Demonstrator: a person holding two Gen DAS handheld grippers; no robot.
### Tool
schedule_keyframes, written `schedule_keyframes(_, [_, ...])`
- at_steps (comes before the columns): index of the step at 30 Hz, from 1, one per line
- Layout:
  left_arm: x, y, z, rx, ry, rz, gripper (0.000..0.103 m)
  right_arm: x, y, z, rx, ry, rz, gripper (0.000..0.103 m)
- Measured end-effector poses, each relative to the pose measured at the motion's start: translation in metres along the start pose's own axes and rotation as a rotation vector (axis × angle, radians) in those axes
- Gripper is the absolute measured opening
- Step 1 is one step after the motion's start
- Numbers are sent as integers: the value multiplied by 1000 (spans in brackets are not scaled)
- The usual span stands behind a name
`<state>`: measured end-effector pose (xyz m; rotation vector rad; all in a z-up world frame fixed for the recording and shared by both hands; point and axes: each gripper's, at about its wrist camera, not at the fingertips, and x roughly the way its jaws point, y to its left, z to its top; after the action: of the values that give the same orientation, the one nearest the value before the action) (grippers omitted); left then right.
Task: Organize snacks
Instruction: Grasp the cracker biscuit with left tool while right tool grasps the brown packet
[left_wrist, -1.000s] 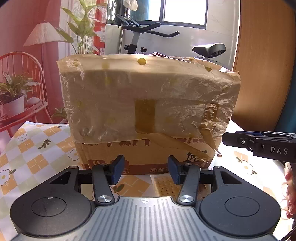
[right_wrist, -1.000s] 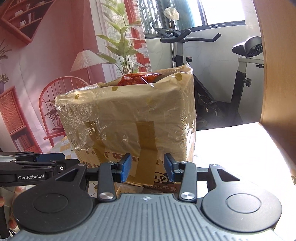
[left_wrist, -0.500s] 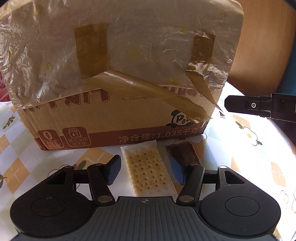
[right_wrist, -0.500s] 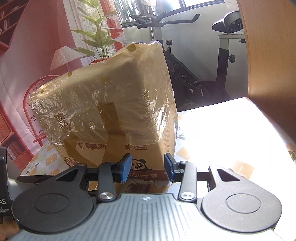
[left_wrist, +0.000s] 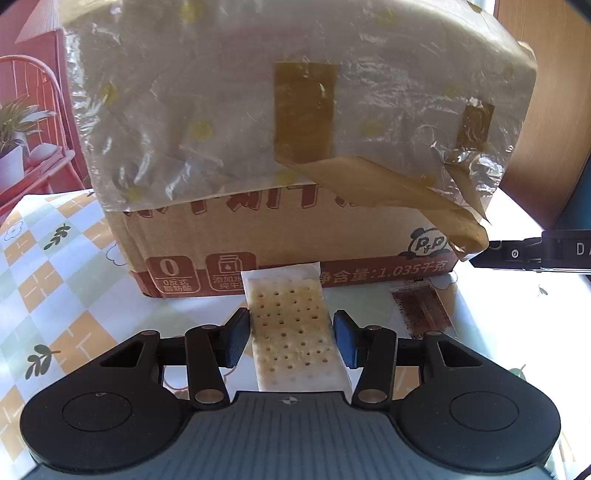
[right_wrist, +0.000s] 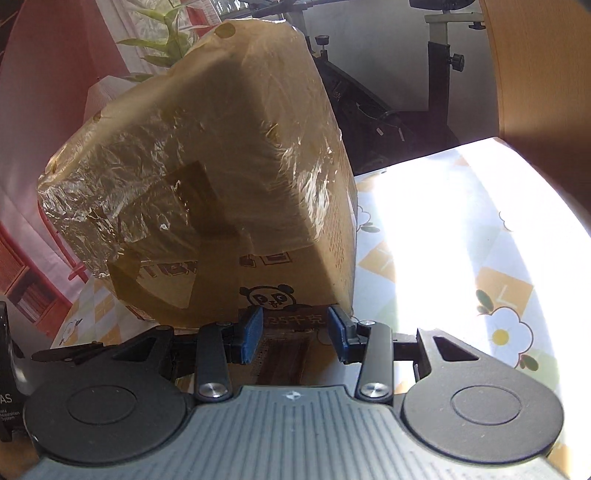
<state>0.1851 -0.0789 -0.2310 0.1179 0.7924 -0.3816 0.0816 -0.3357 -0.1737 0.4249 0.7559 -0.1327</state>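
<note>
The left hand-held gripper (left_wrist: 290, 338), its jaws just closing, straddles a pale cracker packet (left_wrist: 295, 328) lying on the bench (left_wrist: 55, 266) against a plastic-draped cardboard box (left_wrist: 280, 236), a brown wafer packet (left_wrist: 421, 308) just beside.

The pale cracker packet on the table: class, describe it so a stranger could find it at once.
Start at the big cardboard box draped in crinkled plastic on the checked tablecloth. Just in front of its printed red strip lies the cracker packet, a clear wrapper over a pale cracker dotted with holes. The dark brown snack packet lies to its right.
</note>
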Motion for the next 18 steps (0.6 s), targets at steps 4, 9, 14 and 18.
schedule_keyframes(4, [-26,34,10,-60,-23,5,52,9,7,-1,65,44,6,43])
schedule_keyframes(9, [-70,86,25,-89,-76,50,52,15,24,-8,97,72,-14,43])
schedule_keyframes(14, [-100,125,36,-114,-134,120,52,26,37,-17,53,85,-107,47])
schedule_keyframes(18, [-99,133,44,-130,-164,163,52,43,43,-27,-50,83,-220,62])
